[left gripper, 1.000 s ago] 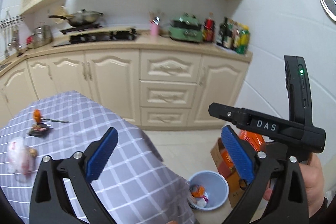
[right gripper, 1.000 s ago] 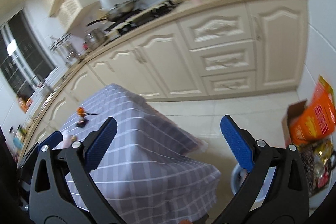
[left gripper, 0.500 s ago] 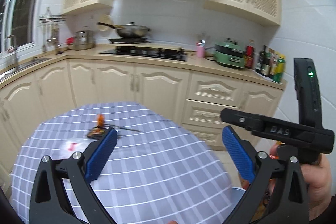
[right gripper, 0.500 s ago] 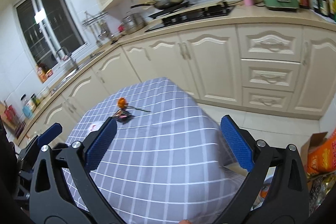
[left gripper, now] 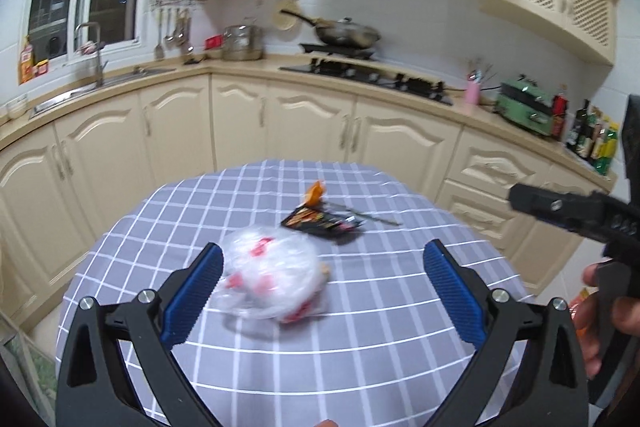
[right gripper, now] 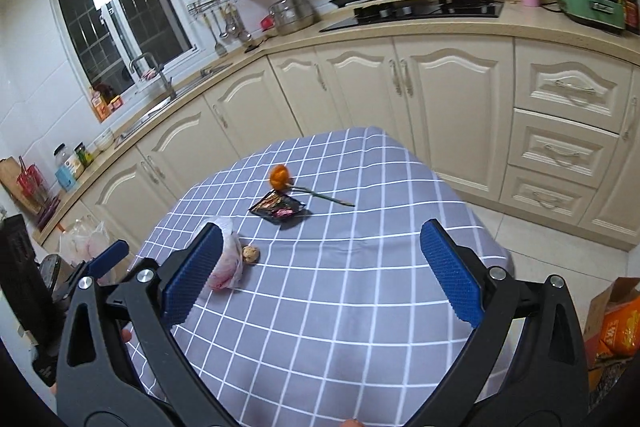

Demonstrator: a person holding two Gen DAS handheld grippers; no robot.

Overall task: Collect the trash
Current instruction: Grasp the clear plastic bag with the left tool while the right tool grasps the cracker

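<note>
Blurring from motion softens the crumpled plastic bag [left gripper: 272, 275] in the left wrist view, so its red print cannot be read; in the right wrist view the right gripper's near finger covers most of it. A small brown lump [right gripper: 251, 253] lies touching the bag's edge; what it is cannot be told. Both grippers hang over a counter [left gripper: 360, 327] draped in a grey checked cloth. The left gripper [left gripper: 320, 291] has its jaws spread wide and empty, the bag lying just beside the left-hand blue pad and partly between the pads. The right gripper [right gripper: 320, 271] is likewise spread wide with nothing in it; its body juts in at the right edge of the left wrist view, with part of a hand [left gripper: 600, 323] on its handle, cut off by the frame.

Farther along the cloth lies a dark snack wrapper [right gripper: 279, 209], flat, its long axis running roughly across the view. Just behind it is an orange flower [right gripper: 279, 175] whose thin green stem [right gripper: 324, 197] lies on the cloth, pointing away from the bloom toward the right; the bloom end touches or overlaps the wrapper, which one I cannot tell. At the lower right of the right wrist view, an orange package [right gripper: 618, 327] in a cardboard box on the floor is cut off by the edge.
</note>
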